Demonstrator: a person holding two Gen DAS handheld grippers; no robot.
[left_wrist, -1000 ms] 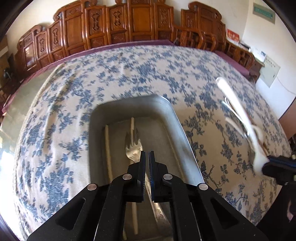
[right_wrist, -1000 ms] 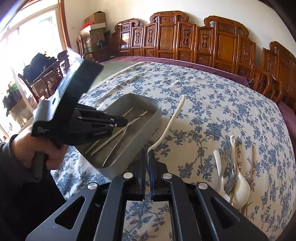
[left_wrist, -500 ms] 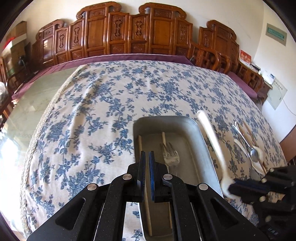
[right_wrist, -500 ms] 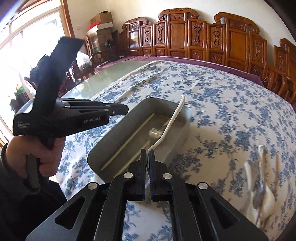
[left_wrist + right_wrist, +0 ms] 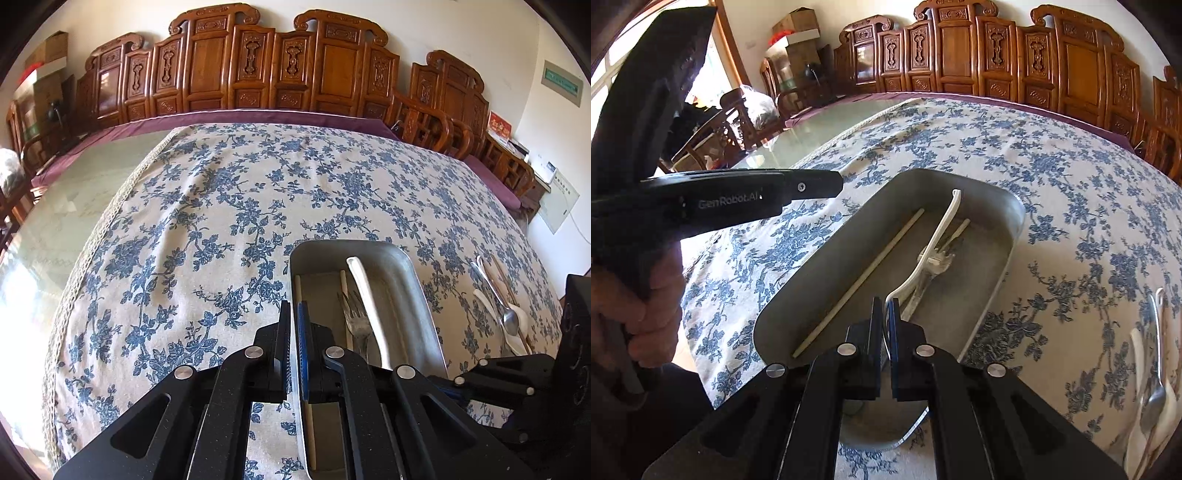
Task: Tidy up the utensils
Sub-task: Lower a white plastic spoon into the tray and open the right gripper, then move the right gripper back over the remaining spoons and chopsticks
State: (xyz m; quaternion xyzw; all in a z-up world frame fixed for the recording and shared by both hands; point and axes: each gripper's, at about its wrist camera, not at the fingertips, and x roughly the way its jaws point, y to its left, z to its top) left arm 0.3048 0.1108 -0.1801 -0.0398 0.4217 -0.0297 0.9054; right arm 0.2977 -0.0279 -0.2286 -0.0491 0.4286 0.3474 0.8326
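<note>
Right gripper [image 5: 885,314] fingers clamped on one white spoon [image 5: 936,242] over tray [image 5: 993,295] holding two chopsticks [image 5: 860,280], one fork [image 5: 936,264]; left gripper [image 5: 293,332] fingers together, empty.

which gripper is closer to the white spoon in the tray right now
Right. The right gripper is shut on the white spoon at its near end, over the tray. The left gripper, shut and empty, hovers beside the tray's left edge.

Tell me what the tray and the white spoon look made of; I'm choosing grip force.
The tray: dull grey metal, likely aluminium or steel, brushed matte with a thin bright rim. The white spoon, held in the right gripper: smooth, glossy and opaque, so plastic or ceramic; the pictures cannot settle which.
</note>
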